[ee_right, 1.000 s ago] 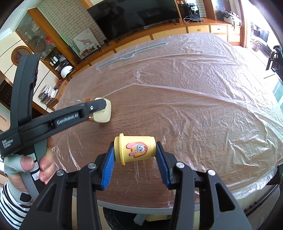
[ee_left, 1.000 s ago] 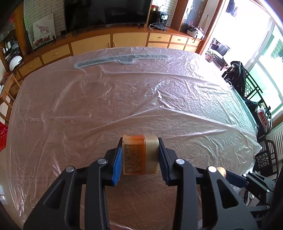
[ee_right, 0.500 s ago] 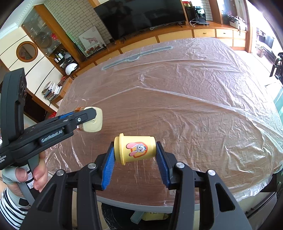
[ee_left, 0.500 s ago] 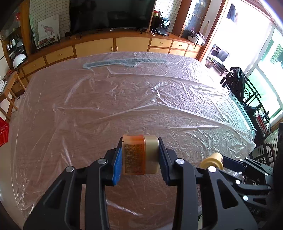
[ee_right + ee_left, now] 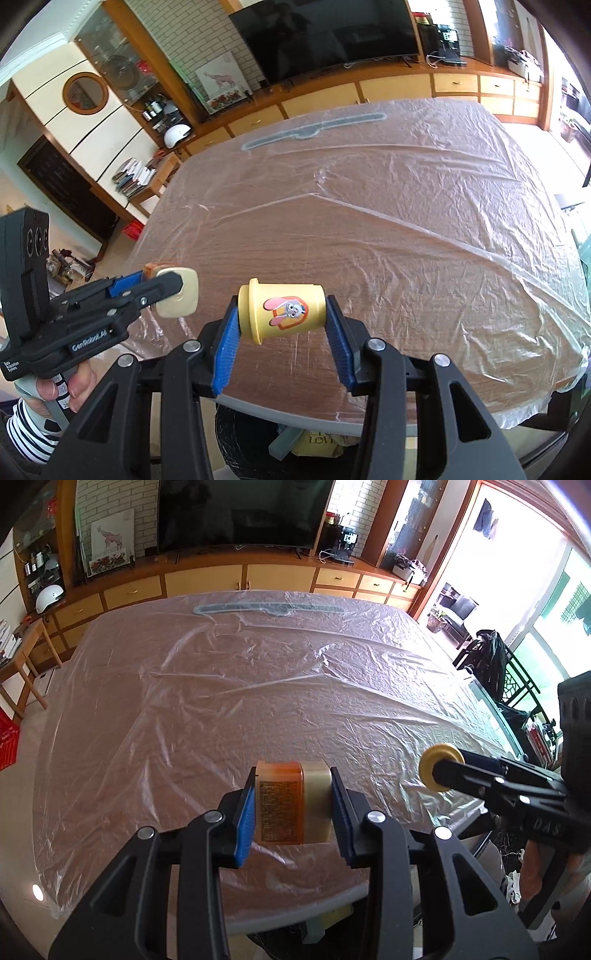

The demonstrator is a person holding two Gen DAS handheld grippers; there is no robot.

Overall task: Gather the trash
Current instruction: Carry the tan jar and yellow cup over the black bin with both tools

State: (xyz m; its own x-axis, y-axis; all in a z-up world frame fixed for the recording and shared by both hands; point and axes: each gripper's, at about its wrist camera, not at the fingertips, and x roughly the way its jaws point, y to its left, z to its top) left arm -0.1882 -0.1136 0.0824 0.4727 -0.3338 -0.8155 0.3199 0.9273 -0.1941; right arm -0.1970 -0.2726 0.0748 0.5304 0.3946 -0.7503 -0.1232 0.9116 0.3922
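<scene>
My left gripper (image 5: 293,808) is shut on a small orange-and-cream bottle (image 5: 291,805) with a printed label, held sideways above the near edge of the table. The same bottle (image 5: 173,295) shows in the right wrist view at the left. My right gripper (image 5: 282,325) is shut on a yellow cup (image 5: 284,312) with a cartoon rabbit on it, lying sideways between the blue pads. That cup's rim (image 5: 441,773) appears at the right of the left wrist view.
A wooden table (image 5: 240,709) under crinkled clear plastic fills both views. A black-lined bin (image 5: 295,443) with rubbish sits below the table's near edge. A long grey strip (image 5: 266,608) lies at the far side. Cabinets and a TV stand behind.
Both grippers have risen and drawn back from the table, which looks farther off. The right gripper and its cup have come further into the left wrist view. Both grips are unchanged.
</scene>
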